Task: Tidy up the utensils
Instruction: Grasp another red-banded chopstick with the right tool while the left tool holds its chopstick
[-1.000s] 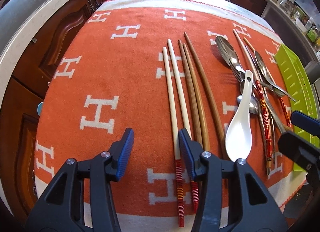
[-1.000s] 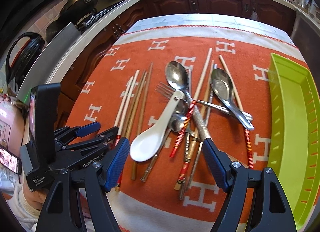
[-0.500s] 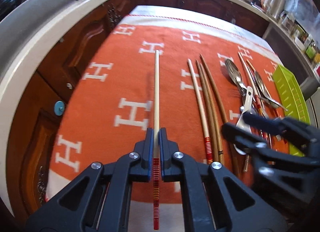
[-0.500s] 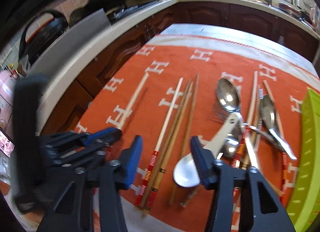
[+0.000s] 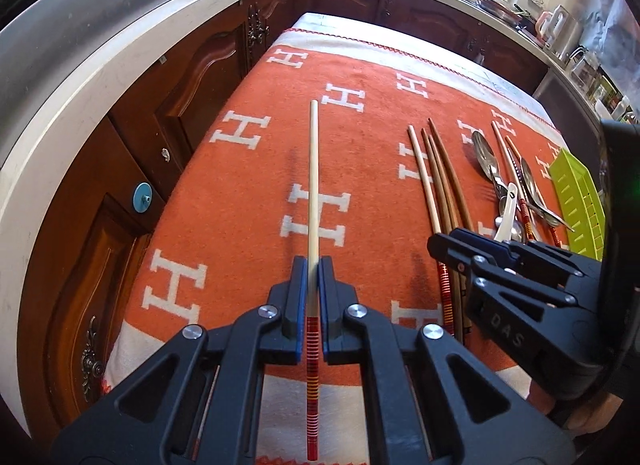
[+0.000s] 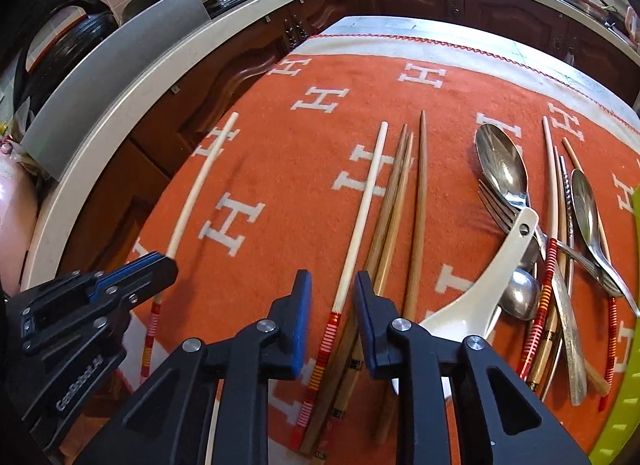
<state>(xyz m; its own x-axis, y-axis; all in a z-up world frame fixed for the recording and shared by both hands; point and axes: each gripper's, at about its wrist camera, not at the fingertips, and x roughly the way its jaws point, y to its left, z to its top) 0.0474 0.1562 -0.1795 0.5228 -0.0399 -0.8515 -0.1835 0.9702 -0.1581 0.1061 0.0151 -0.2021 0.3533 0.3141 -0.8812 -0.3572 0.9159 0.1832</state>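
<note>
The left gripper point(image 5: 313, 289) is squeezed tight on a chopstick point(image 5: 313, 169). The right gripper point(image 6: 332, 305) has been closing, pads not touching anything.

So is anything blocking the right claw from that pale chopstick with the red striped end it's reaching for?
Nothing visible. The pale chopstick with the red striped end lies bare between the right claw's open jaws, which have just been closing; brown wooden chopsticks lie alongside it.

Two near, downward wrist views (shared cloth point(image 5: 240, 193))
</note>
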